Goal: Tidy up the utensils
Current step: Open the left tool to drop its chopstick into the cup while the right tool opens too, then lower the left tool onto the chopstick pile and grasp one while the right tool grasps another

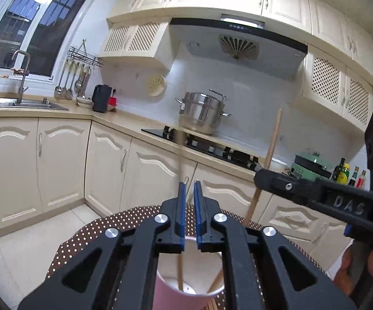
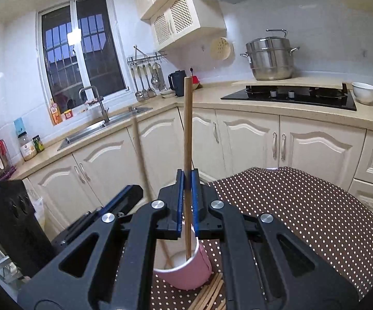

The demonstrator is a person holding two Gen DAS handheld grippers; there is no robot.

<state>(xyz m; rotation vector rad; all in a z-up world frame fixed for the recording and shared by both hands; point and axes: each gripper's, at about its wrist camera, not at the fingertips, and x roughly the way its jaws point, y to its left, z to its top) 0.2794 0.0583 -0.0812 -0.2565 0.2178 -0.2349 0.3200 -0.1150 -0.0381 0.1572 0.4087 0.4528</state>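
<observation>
Both grippers sit over a pink cup (image 2: 186, 268) on a table w/ brown polka-dot cloth (image 2: 302, 219).

Right gripper (image 2: 187, 180): jaws together, clamped on a wooden chopstick (image 2: 187, 129). Stick runs near upright betw. the blue pads (image 2: 194, 201); top end rises well above the jaws, bottom end is inside the cup, touching its white interior near the right wall. From the left wrist view the same stick (image 1: 271, 152) leans slightly, passing behind the right gripper's black finger (image 1: 289, 186).

Left gripper (image 1: 189, 188): jaws nearly together, a narrow gap showing betw. the blue pads (image 1: 182, 206). A second chopstick (image 1: 180, 266) lies against the left pad and drops into the cup (image 1: 186, 286); its upper part is motion-blurred in front of the cabinets. Pads appear to press it, so treat as clamped on that stick. In the right wrist view this second stick (image 2: 141, 160) slants up-left from the cup, alongside the left gripper's finger (image 2: 124, 199).

More loose chopsticks (image 2: 212, 294) lie flat on the cloth just beside the cup base, right-front side.

Bkgd: counter w/ sink (image 2: 103, 129), hob (image 2: 289, 95) and steel steamer pot (image 2: 271, 59), well apart from the table
</observation>
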